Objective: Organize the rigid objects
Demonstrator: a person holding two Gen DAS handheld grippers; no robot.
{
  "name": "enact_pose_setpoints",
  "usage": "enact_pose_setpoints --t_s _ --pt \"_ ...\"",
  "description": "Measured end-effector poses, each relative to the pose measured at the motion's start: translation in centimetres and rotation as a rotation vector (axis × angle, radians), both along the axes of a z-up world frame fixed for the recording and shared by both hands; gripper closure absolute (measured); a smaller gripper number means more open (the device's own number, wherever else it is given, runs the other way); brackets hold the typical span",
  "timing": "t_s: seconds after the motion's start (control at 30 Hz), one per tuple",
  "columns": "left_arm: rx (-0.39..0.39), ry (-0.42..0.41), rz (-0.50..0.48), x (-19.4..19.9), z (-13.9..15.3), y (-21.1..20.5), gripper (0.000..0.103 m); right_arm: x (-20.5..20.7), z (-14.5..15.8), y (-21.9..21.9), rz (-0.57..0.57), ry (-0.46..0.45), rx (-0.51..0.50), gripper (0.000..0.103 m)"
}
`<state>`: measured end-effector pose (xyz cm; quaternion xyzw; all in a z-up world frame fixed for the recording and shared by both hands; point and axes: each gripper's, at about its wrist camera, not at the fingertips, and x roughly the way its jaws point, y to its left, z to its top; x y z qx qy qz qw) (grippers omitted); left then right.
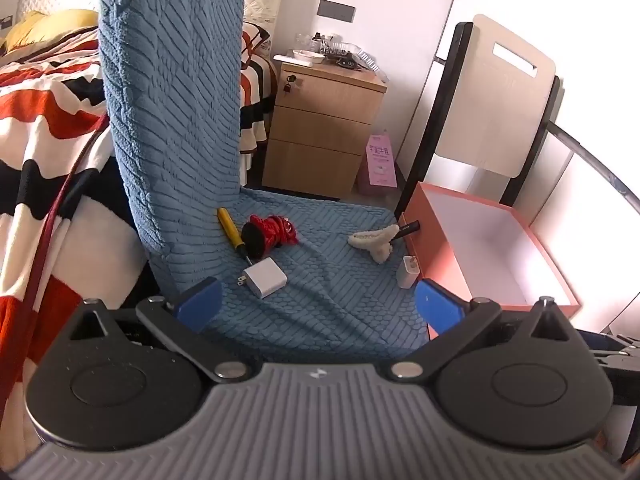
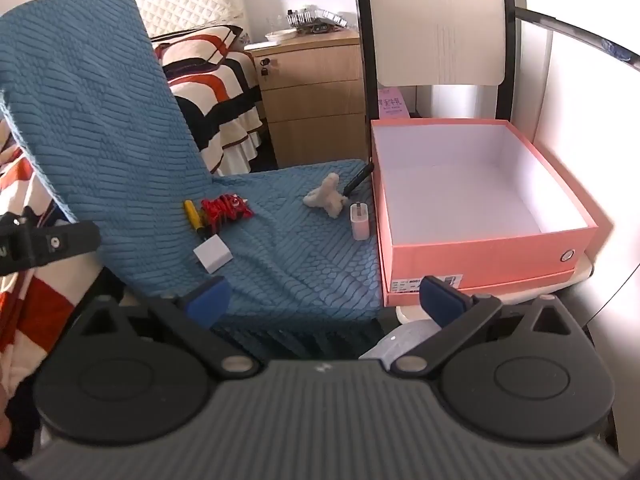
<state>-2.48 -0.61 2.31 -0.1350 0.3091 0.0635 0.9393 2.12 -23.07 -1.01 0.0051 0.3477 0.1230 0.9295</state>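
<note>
On a blue-covered chair seat [image 1: 320, 280] lie a yellow-handled screwdriver [image 1: 229, 227], a red toy [image 1: 272, 233], a square white charger [image 1: 265, 277], a cream hair claw [image 1: 374, 241], a black pen [image 1: 408, 228] and a small white plug [image 1: 409, 271]. All of these also show in the right wrist view: screwdriver [image 2: 192, 213], red toy [image 2: 225, 209], square charger [image 2: 213, 255], hair claw [image 2: 326, 199], pen [image 2: 358, 179], small plug [image 2: 360, 222]. An open, empty pink box [image 2: 480, 244] [image 1: 496, 248] stands to their right. My left gripper [image 1: 320, 306] and right gripper [image 2: 322, 298] are open and empty, held back from the seat's front edge.
The blue chair back [image 1: 172, 100] rises at left. A striped bed [image 1: 40, 120] lies behind it. A wooden nightstand [image 1: 320, 128] with clutter stands at the back. The box rests on a second chair with a pale backrest [image 2: 436, 24]. The left gripper's body [image 2: 40, 244] shows at the right view's left edge.
</note>
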Motion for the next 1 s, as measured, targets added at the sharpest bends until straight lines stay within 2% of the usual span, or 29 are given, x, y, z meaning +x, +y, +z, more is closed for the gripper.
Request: enact_pose_setpoints --t_s 1.0 --pt "0.009 -0.037 -0.002 -3.6 2.5 -1.2 0.0 -2.2 1.0 -1.1 0.004 0.051 0.084 0.0"
